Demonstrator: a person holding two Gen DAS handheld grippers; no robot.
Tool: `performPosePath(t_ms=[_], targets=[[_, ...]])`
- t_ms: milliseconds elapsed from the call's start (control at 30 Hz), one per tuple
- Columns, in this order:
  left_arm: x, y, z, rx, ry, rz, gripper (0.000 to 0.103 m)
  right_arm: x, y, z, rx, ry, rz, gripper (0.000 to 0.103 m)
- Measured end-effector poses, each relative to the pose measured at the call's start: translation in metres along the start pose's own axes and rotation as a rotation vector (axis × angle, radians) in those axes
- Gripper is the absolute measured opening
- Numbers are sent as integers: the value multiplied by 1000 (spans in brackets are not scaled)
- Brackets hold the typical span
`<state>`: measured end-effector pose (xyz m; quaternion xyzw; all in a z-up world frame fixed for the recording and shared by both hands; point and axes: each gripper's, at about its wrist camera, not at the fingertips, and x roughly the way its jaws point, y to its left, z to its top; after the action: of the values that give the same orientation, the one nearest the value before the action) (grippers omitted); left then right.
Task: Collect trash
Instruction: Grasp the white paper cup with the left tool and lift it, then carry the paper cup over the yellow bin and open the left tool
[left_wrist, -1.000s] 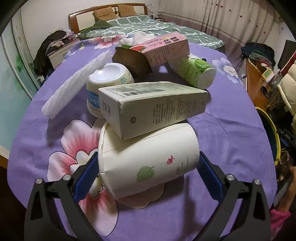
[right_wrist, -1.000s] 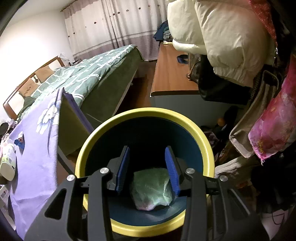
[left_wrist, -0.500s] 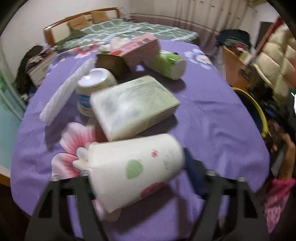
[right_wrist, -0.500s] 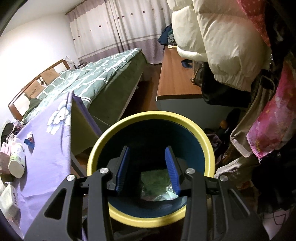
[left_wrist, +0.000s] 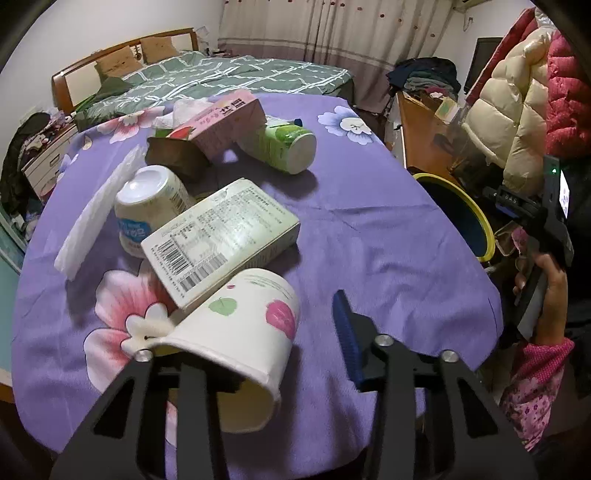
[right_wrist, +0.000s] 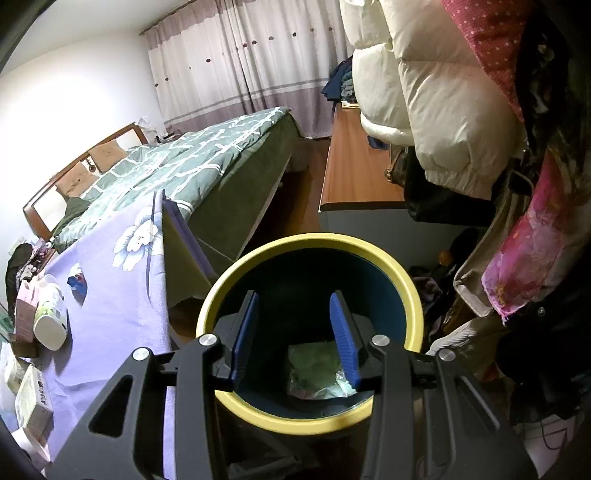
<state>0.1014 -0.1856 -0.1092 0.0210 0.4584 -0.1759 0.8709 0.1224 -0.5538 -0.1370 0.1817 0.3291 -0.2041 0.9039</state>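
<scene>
In the left wrist view a white paper cup (left_wrist: 240, 332) with leaf and pink prints lies on its side on the purple table (left_wrist: 369, 229), against my left finger. My left gripper (left_wrist: 280, 354) is open; the right blue pad (left_wrist: 345, 332) stands apart from the cup. A pale green box (left_wrist: 221, 240) leans on the cup. Behind are a white tub (left_wrist: 147, 206), a green bottle (left_wrist: 284, 146), a pink carton (left_wrist: 225, 118) and a foam strip (left_wrist: 99, 206). My right gripper (right_wrist: 295, 336) is open and empty above the yellow-rimmed bin (right_wrist: 310, 243), which holds a green bag (right_wrist: 314, 373).
The bin also shows at the table's right edge (left_wrist: 458, 206). A bed (left_wrist: 236, 74) lies behind the table. A wooden desk (right_wrist: 351, 166) and hanging coats (right_wrist: 443, 92) crowd the right side. The person's right hand with its gripper handle (left_wrist: 543, 251) is beside the bin.
My left gripper has swung right and risen; the cup, earlier between both pads, now sits at the left finger with its mouth toward me. My right gripper has lifted a little above the bin.
</scene>
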Motion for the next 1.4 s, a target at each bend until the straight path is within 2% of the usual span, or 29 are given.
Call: performPosePath(t_ms=[67,167,400,600,800,1033,1133,1300,1333,1400], targets=[[7,2,1,0,24,-19,15,1,1,0,-3,3,9,39],[14,1,1,8,47,-36,4,3,3,-1,-9,6,18,39],[6,-21,16,99,-25,-35,4,4,2,-2,-13,1,17,39],[9,-71,61,227,-81,-125,4,-13,-9,1,-28,-39,-17,39],[39,-152,115,380,-119,-245,4,-35,-26,-4,-38,-66,-54,39],[113,-251,157,482,1,-416,4,-49,-52,-17,-24,-41,-78,39],[140,-276,160,508,44,-450,4,-52,-62,-20,-14,-30,-86,39],[190,-301,166,477,147,-500,5,-53,-74,-22,-5,-15,-95,39],[202,-304,167,460,181,-507,8,-53,-75,-23,-4,-12,-96,39],[210,-302,165,438,200,-521,49,-52,-77,-23,1,-9,-95,39]])
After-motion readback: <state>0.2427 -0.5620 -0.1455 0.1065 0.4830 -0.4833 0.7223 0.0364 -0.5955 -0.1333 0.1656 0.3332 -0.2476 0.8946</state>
